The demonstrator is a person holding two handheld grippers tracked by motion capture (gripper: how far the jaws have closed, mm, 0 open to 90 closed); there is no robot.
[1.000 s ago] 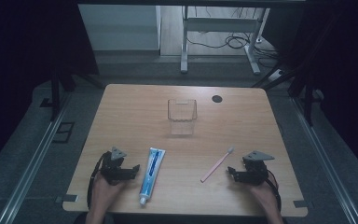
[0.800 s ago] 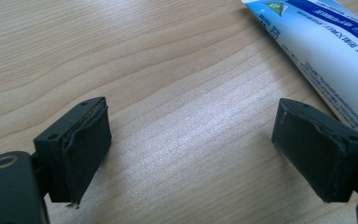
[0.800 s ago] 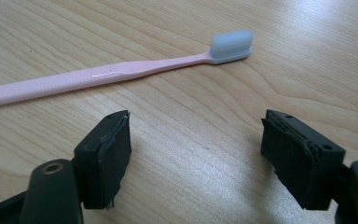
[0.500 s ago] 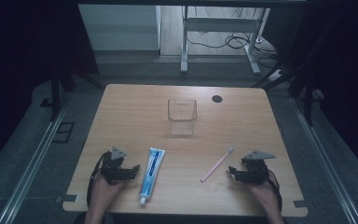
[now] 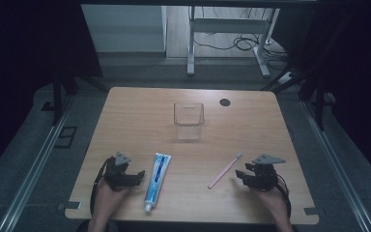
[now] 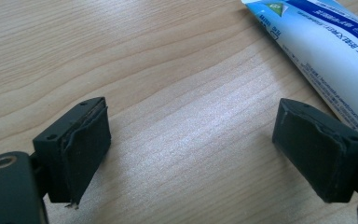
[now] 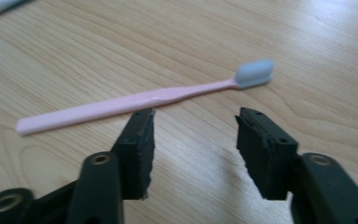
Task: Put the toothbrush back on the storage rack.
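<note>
Little is changed since the earlier frames: both hands are kept at the near edge of the table (image 5: 125,104), and the toothbrush, tube and cup lie as before. Only the right gripper (image 7: 193,140) differs, its jaws having just been closing; they are now half apart, with bare wood between them and nothing held. The pink toothbrush (image 7: 135,103) lies flat just beyond its fingertips, untouched. The left gripper (image 6: 191,144) is spread wide and empty, with the toothpaste tube (image 6: 331,51) just beside one jaw. The clear cup (image 5: 189,116) stands empty at mid-table, well apart from both. By these signs nothing is yet picked up; grasping the brush and tube is all still to be done.
</note>
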